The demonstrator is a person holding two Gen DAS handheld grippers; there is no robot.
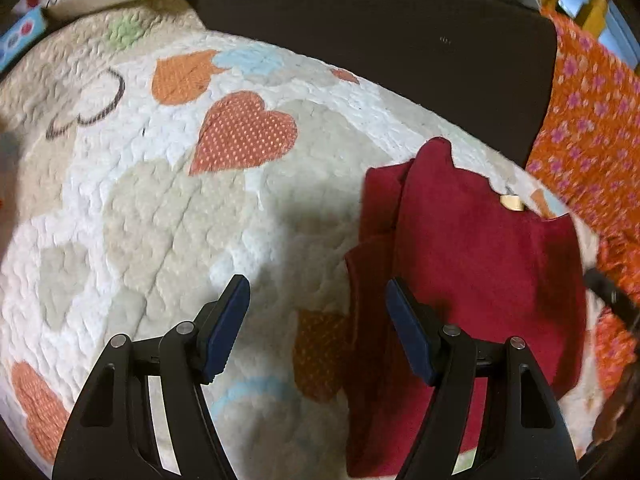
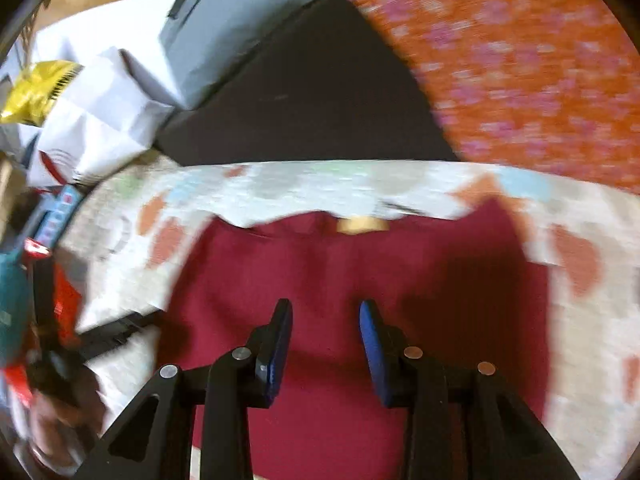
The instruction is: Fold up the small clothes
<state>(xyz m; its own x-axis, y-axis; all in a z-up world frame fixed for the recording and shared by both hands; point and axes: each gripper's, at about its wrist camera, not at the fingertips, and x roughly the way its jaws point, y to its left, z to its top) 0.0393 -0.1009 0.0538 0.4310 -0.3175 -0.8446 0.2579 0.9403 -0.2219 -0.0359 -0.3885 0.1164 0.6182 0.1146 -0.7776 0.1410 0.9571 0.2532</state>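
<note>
A small dark red garment (image 1: pixel 472 256) lies on a quilted heart-print blanket (image 1: pixel 168 208), with its left side folded over and a tan neck label (image 1: pixel 511 202) at the far edge. My left gripper (image 1: pixel 318 296) is open and empty, hovering over the garment's left edge. In the blurred right wrist view the red garment (image 2: pixel 328 264) fills the middle, label (image 2: pixel 360 224) at the far edge. My right gripper (image 2: pixel 326 320) is open and empty above the garment's centre.
An orange cloth with pink flowers (image 1: pixel 592 128) lies to the right, also in the right wrist view (image 2: pixel 520 60). A dark cushion (image 1: pixel 380 52) borders the blanket's far side. White bags (image 2: pixel 100 112), a yellow packet (image 2: pixel 36 92) and a grey box (image 2: pixel 232 28) sit at far left.
</note>
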